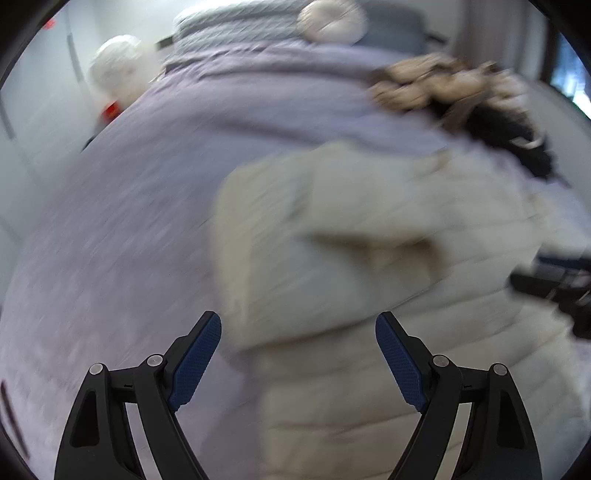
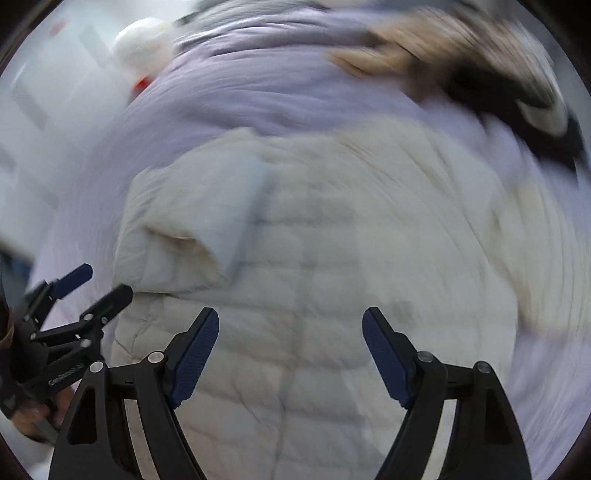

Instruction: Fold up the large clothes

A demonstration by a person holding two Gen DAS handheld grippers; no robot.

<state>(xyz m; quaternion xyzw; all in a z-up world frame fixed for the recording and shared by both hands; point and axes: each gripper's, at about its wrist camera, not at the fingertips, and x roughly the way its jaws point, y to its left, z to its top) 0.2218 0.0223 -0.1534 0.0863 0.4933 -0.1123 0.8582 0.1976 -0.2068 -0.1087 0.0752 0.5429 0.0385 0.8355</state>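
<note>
A cream quilted puffer jacket (image 2: pixel 314 258) lies spread on a lilac bedsheet (image 2: pixel 240 92), with a sleeve or flap folded across its upper left (image 2: pixel 207 218). It also shows in the left wrist view (image 1: pixel 369 240), where it is blurred. My left gripper (image 1: pixel 298 356) is open and empty above the jacket's left edge; it also shows at the left of the right wrist view (image 2: pixel 103 284). My right gripper (image 2: pixel 290 352) is open and empty above the jacket's middle; its dark body shows at the right edge of the left wrist view (image 1: pixel 554 291).
A heap of tan and black clothes (image 2: pixel 480 74) lies at the bed's far right, also in the left wrist view (image 1: pixel 461 96). A white round object with red under it (image 1: pixel 118 74) stands beyond the bed's left side. A grey pillow (image 1: pixel 236 29) lies at the head.
</note>
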